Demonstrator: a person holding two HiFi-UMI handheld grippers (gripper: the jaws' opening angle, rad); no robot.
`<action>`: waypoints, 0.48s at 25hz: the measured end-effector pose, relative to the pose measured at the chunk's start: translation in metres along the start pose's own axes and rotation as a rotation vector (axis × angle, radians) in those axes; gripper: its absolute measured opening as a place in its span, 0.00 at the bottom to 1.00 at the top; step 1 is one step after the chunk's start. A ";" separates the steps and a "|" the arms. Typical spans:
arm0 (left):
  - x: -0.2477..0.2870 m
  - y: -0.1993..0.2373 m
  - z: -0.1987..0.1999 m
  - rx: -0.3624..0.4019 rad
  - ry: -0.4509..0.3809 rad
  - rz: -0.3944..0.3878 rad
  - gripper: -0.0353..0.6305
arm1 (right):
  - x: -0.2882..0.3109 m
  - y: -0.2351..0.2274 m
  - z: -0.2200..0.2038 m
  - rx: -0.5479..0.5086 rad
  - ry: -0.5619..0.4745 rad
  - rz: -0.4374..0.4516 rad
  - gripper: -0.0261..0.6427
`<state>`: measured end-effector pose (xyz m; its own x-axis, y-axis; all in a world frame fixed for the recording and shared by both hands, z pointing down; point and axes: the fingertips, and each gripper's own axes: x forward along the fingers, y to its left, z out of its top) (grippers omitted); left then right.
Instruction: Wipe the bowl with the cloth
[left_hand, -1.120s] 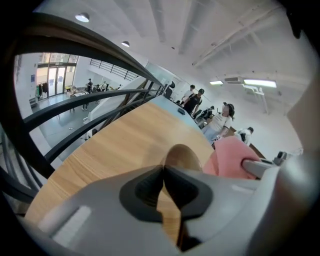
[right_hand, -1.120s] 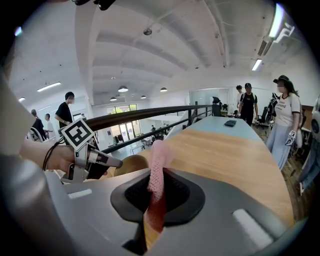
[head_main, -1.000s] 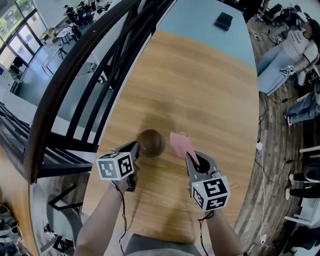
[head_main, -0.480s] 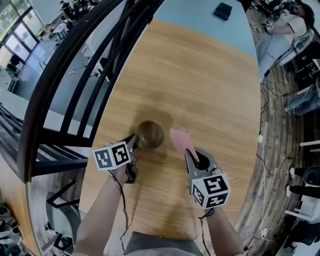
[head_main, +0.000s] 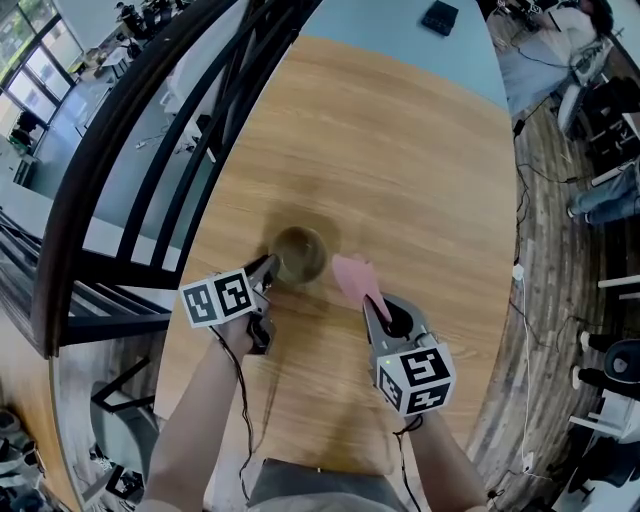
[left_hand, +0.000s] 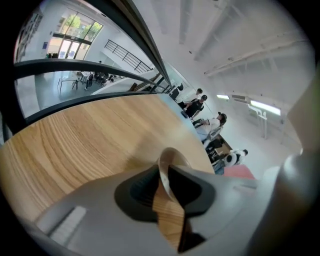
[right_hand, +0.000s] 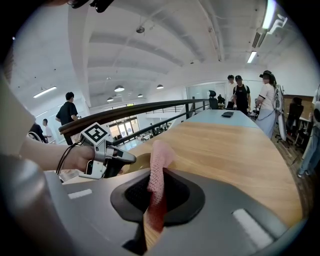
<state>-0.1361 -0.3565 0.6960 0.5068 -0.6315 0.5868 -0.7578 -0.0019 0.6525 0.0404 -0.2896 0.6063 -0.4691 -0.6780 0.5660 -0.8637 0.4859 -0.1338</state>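
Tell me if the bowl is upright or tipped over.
Upright: in the head view the bowl sits on the wooden table with its round opening facing up.

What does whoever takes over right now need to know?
Left gripper: open. Its jaws have just been opening, and the near rim of the bowl stands between them, not clamped.
Right gripper: shut on the pink cloth, whose free end sticks up past the jaws.
The bowl stands upright on the wooden table. The cloth is beside it on the right, not in it.
Done: cloth in hand, bowl in reach.
Left: probably re-grip the rim to steady the bowl, then wipe the inside with the cloth.
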 end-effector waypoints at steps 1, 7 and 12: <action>-0.001 0.001 -0.001 -0.011 -0.004 -0.004 0.15 | -0.001 0.002 0.000 -0.001 -0.002 0.001 0.07; -0.023 -0.001 -0.001 -0.036 -0.066 -0.019 0.18 | -0.012 0.009 -0.001 -0.013 -0.013 -0.001 0.07; -0.054 -0.017 0.014 0.052 -0.148 0.003 0.16 | -0.025 0.019 0.011 -0.016 -0.048 0.004 0.07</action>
<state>-0.1564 -0.3331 0.6459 0.4416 -0.7390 0.5088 -0.7812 -0.0378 0.6231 0.0338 -0.2698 0.5811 -0.4814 -0.7016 0.5253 -0.8588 0.4975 -0.1225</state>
